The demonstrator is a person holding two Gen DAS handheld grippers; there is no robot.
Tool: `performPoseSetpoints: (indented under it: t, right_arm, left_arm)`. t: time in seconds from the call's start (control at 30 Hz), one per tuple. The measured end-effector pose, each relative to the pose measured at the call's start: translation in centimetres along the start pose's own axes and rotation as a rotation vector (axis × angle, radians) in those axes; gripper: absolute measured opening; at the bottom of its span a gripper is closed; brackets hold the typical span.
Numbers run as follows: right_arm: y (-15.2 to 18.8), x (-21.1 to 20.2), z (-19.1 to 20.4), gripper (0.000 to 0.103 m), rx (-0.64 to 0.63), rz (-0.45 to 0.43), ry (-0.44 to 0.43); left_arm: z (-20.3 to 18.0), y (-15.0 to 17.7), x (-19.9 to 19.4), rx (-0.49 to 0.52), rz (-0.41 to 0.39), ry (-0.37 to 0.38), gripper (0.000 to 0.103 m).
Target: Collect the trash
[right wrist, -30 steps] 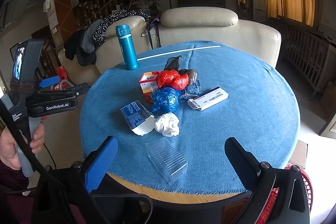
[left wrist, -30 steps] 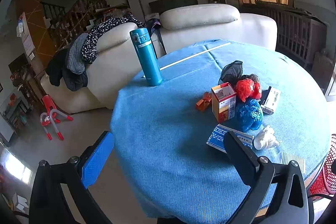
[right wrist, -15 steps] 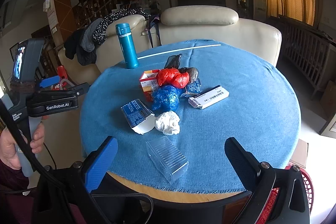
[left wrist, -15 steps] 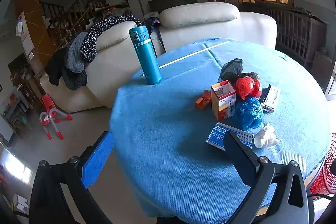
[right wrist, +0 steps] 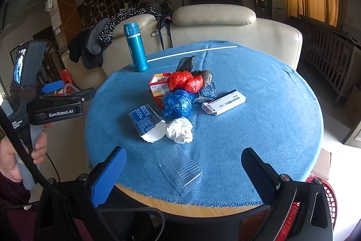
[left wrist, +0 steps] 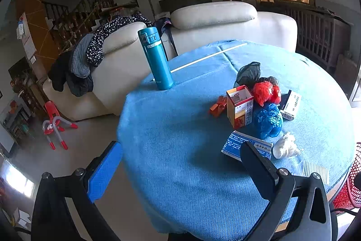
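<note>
Trash lies in a cluster on the round blue-clothed table [right wrist: 259,132]: a clear plastic box [right wrist: 179,167] nearest me, a white crumpled wad [right wrist: 179,130], a blue carton [right wrist: 146,122], a blue bag [right wrist: 178,102], a red bag [right wrist: 186,81], an orange-white box [right wrist: 159,88], a long white box [right wrist: 223,102] and dark bags [right wrist: 186,62]. My right gripper [right wrist: 182,169] is open and empty, just short of the clear box. My left gripper [left wrist: 180,164] is open and empty at the table's left edge, with the blue carton [left wrist: 246,145] by its right finger.
A teal flask [right wrist: 136,47] stands at the table's far left, also in the left wrist view [left wrist: 155,59]. A red mesh basket [right wrist: 315,202] sits below the table's near right edge. White sofas [right wrist: 214,24] with draped clothes stand behind. A red stool [left wrist: 54,123] is on the floor.
Both views have drifted slightly; the table contents sit a little lower in the right wrist view. Nothing has been grasped or moved.
</note>
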State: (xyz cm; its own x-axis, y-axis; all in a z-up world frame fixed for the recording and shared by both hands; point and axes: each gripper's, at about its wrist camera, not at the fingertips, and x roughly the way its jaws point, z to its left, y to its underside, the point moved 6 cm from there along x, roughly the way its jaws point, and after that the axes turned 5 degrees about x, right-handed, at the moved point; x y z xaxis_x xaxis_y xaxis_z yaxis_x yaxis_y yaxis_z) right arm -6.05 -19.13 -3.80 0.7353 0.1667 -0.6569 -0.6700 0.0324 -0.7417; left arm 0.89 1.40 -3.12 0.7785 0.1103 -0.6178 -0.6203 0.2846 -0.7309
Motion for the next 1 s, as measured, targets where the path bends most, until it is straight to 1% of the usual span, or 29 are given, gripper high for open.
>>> performPoseSetpoints:
  t: [0.27, 0.53, 0.6, 0.7, 0.8, 0.83, 0.93, 1.0]
  right_arm:
    - [0.0, 0.2, 0.0, 0.103, 0.001, 0.004, 0.0]
    - [0.2, 0.9, -0.3, 0.103, 0.004, 0.03, 0.007]
    - [0.2, 1.3, -0.4, 0.102, 0.007, 0.044, 0.008]
    - [0.5, 2.0, -0.6, 0.098, 0.01, 0.07, 0.002]
    - [1.0, 3.1, -0.8, 0.095, 0.012, 0.101, -0.005]
    - [1.1, 3.5, -0.9, 0.092, 0.014, 0.111, -0.011]
    - [1.7, 5.4, -1.5, 0.086, 0.027, 0.172, -0.033]
    - [2.1, 6.6, -1.8, 0.086, 0.037, 0.202, -0.055]
  left_arm:
    - [-0.2, 0.0, 0.1, 0.001, 0.001, 0.001, 0.103]
    - [-0.5, 0.2, 0.8, 0.004, 0.017, 0.006, 0.103]
    - [-0.6, 0.2, 1.1, 0.006, 0.026, 0.009, 0.103]
    - [-0.7, 0.4, 1.8, 0.01, 0.045, 0.019, 0.103]
    - [-1.0, 0.9, 3.1, 0.003, 0.088, 0.063, 0.103]
    - [-1.1, 1.1, 3.5, -0.002, 0.103, 0.082, 0.103]
    - [-1.6, 1.8, 5.2, -0.009, 0.156, 0.158, 0.103]
    - [-2.0, 2.4, 6.5, -0.006, 0.201, 0.212, 0.103]
